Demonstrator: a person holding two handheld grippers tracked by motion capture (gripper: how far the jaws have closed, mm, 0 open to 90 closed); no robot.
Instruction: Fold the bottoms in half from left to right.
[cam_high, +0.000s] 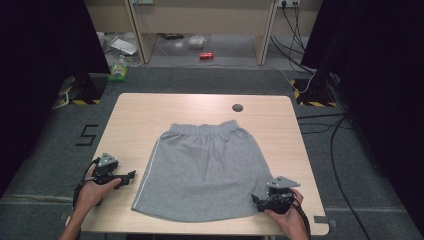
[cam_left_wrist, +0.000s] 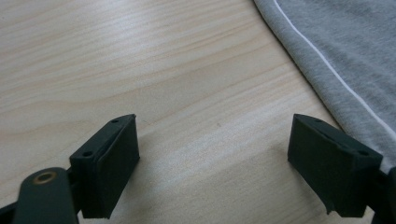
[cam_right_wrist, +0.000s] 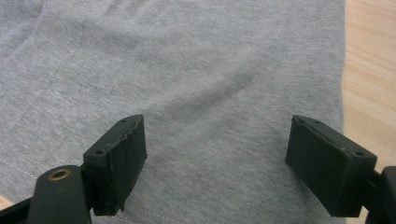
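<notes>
Grey shorts (cam_high: 202, 167) spread flat on wooden table (cam_high: 145, 107), elastic waistband toward far edge, hem close to near edge, roughly centred between left and right edges. White piping down left side seam. Small dark round spot (cam_high: 237, 107) on wood near far edge, past waistband; possibly a hole or a cap, too small to tell.

Left gripper (cam_high: 129, 176) held by left hand (cam_high: 92, 192) near front-left corner, jaws spread wide over bare wood, nothing between them. Piped edge of shorts just beside right-hand jaw in left gripper view (cam_left_wrist: 345, 56); contact not clear.

Right gripper (cam_high: 259, 200) held by right hand (cam_high: 290, 217) near front-right corner, at hem corner of shorts. Jaws spread wide above grey fabric (cam_right_wrist: 187, 70), not pinching it; bare wood showing past cloth edge.
</notes>
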